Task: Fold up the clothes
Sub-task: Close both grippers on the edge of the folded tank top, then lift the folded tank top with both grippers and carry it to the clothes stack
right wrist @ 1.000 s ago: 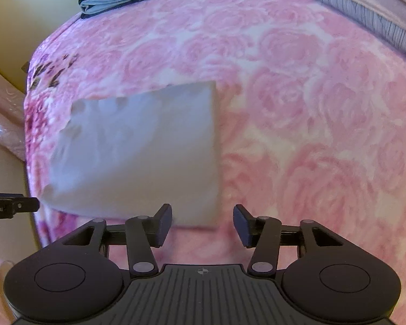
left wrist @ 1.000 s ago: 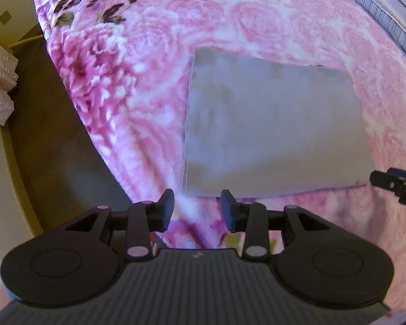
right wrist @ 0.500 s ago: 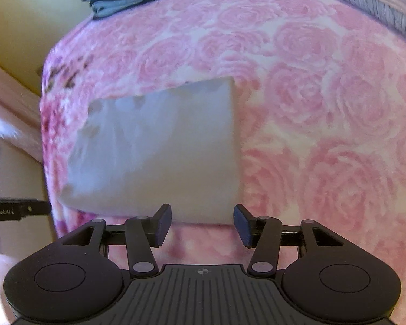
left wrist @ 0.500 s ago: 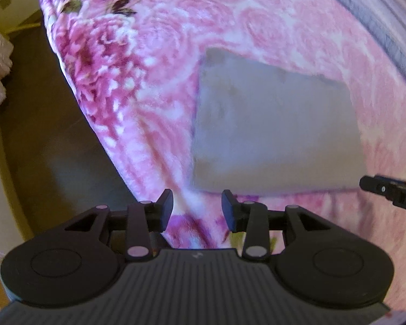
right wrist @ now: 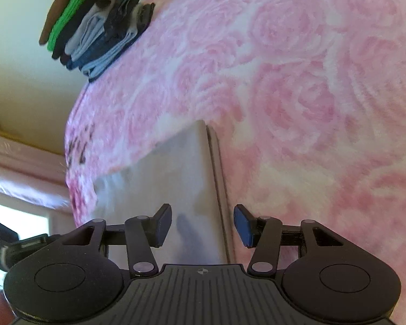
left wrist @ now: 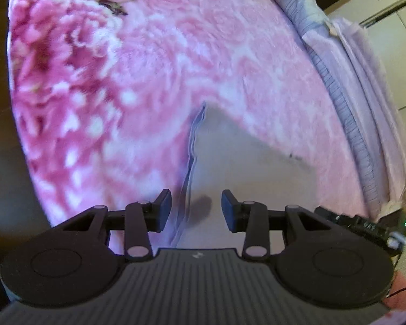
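Observation:
A folded grey cloth (left wrist: 246, 162) lies flat on the pink rose blanket (left wrist: 138, 86). My left gripper (left wrist: 196, 207) is open low over the cloth's left edge, whose layered hem runs up between the fingers. In the right wrist view the same grey cloth (right wrist: 176, 178) shows its right edge, and my right gripper (right wrist: 203, 226) is open astride that edge close above it. Nothing is pinched by either one. The other gripper's tip pokes in at each view's side.
A stack of folded clothes (right wrist: 94, 27) in brown, green, grey and dark blue sits at the blanket's far corner. A lilac striped pillow or duvet (left wrist: 346, 86) lines the bed's right side. The bed edge drops to a dark floor (left wrist: 0, 162) on the left.
Both grippers dropped towards the grey cloth and rolled inwards; each now straddles a side edge of it instead of hovering before its near edge. Their openings look the same.

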